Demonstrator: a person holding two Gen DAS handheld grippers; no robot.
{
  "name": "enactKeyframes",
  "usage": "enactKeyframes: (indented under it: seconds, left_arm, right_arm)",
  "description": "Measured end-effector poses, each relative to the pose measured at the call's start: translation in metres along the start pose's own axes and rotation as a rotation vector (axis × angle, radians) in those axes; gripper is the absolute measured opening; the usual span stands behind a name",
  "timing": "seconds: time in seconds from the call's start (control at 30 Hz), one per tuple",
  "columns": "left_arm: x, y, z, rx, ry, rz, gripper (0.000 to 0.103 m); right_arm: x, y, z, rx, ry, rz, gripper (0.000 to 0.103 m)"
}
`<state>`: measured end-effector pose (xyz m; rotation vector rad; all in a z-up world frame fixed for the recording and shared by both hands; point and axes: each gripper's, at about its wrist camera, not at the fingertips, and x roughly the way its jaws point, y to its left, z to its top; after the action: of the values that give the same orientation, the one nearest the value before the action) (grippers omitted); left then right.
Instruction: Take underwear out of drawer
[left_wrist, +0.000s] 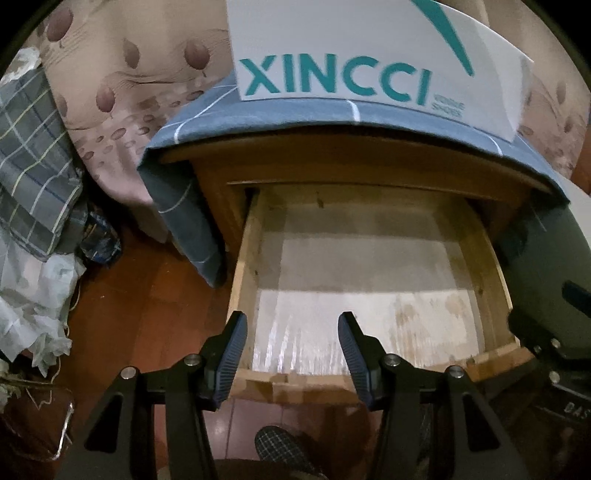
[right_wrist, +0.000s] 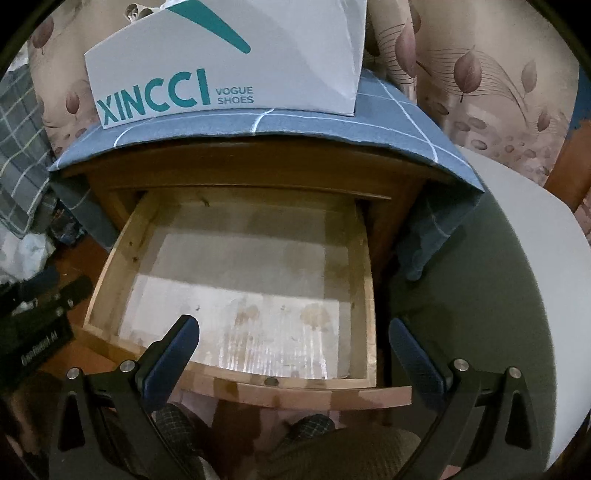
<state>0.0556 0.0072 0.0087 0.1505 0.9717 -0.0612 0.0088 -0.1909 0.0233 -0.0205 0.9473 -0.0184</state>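
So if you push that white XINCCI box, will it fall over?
Probably it slides or tips easily: the shoe box looks like thin cardboard, likely light. It stands on a loose blue cloth, which might bunch up or drag along.

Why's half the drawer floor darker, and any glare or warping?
Left wrist: the nightstand top shades the back of the drawer; faint sheen near the front. Right wrist: same shadow band across the drawer; fisheye bends the shoe box edges.

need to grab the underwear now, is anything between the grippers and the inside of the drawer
Nothing visible blocks either open gripper: the drawer is pulled out and open on top. But no underwear shows inside, only its bare stained bottom.
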Motion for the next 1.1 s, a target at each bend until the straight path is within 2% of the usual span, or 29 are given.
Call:
enactKeyframes:
  seconds: [0.27, 1.1]
  left_arm:
    - [-0.003, -0.010, -0.005, 0.029, -0.005, -0.001, 0.053]
    - [-0.002, -0.009, -0.004, 0.015, 0.000, -0.027, 0.053]
  right_arm:
    - [0.007, 0.005, -0.006, -0.007, 0.021, 0.031, 0.102]
    - [0.014, 0.011, -0.009, -0.034, 0.037, -0.014, 0.102]
